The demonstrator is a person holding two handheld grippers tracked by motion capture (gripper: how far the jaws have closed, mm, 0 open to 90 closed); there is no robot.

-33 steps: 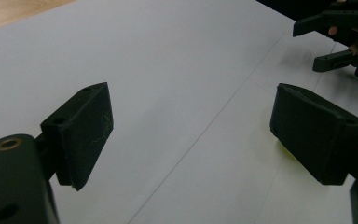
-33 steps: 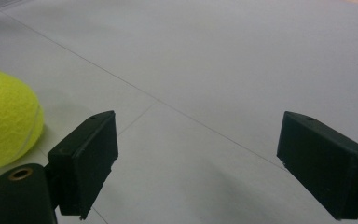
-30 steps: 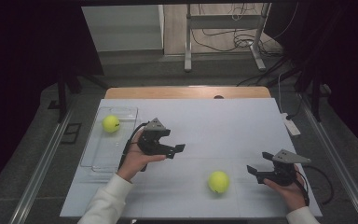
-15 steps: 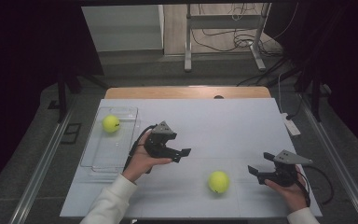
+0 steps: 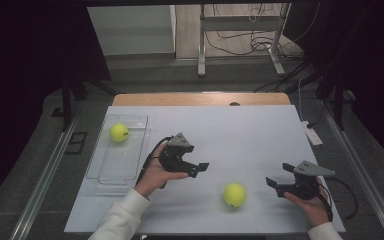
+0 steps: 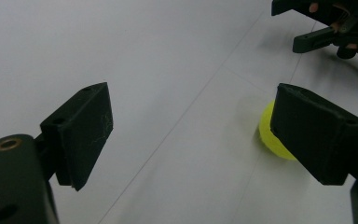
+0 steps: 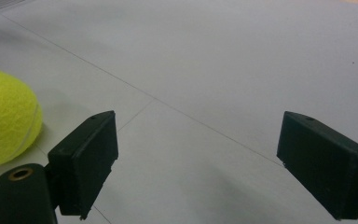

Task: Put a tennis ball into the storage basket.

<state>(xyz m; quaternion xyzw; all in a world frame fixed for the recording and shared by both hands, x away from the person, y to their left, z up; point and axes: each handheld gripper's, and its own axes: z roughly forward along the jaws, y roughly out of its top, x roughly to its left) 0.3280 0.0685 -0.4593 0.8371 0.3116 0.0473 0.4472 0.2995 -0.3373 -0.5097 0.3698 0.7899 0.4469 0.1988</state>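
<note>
A lab or test room: a white-covered table [image 5: 240, 130] stands under dark curtains [image 5: 25, 75], with loose cables [image 5: 240, 37] and a metal stand [image 5: 240, 30] on the bare floor behind.

You wear white long sleeves, and each black claw, left claw [image 5: 198, 169] and right claw [image 5: 276, 184], carries a grey three-cornered top plate, a trailing black cable and a brass-ringed screw hole.

Yellow tennis ball [image 5: 234, 194] resting on table [image 5: 240, 130].
</note>
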